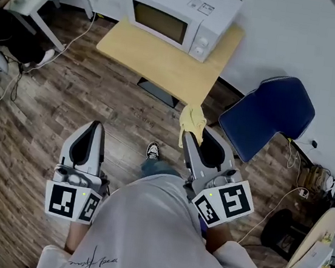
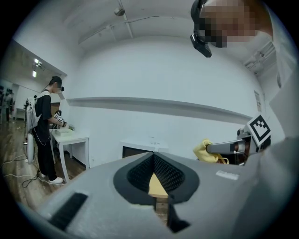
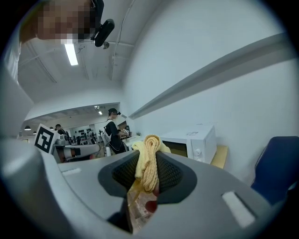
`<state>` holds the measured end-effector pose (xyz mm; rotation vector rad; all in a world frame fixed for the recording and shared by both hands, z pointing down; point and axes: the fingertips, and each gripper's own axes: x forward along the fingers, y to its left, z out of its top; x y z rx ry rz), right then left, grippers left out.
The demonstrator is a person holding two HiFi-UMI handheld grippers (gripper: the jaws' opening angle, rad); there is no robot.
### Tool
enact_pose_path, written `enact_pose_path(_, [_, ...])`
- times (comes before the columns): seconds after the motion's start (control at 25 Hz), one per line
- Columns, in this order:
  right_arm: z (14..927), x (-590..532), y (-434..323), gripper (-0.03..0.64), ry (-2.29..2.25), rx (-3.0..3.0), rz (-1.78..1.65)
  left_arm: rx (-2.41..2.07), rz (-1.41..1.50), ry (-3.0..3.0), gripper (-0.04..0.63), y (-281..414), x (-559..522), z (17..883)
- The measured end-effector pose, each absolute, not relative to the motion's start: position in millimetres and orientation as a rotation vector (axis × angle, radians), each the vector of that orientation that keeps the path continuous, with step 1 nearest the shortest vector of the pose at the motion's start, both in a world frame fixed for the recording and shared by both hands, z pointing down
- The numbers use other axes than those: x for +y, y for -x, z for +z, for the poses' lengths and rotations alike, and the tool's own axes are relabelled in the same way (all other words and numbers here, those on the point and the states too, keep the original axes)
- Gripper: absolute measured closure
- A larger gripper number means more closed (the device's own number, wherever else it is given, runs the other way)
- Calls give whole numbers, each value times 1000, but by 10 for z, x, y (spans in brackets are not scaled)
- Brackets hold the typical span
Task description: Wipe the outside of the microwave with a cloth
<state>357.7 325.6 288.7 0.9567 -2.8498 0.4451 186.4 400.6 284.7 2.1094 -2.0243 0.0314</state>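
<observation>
Wood floor (image 1: 67,105), pale table (image 1: 164,68) (microwave (image 1: 180,15) atop)

Microwave (image 1: 182,14) on table (image 1: 164,65).

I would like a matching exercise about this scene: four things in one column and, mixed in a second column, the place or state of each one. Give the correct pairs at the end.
Things
1. microwave
2. yellow cloth
3. blue chair
4. left gripper

Places or states
A. pinched between the jaws of the right gripper
B. shut, with nothing between its jaws
C. standing on the wooden table
D. on the floor beside the table

Pairs: 1-C, 2-A, 3-D, 4-B
</observation>
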Motion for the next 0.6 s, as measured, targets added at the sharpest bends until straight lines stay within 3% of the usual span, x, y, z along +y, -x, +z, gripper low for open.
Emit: enact_pose_path(0.6, [3021, 2016, -3486, 505, -1081, -2871, 575, -1947, 76, -2185, 597, -1727, 2756, 2842])
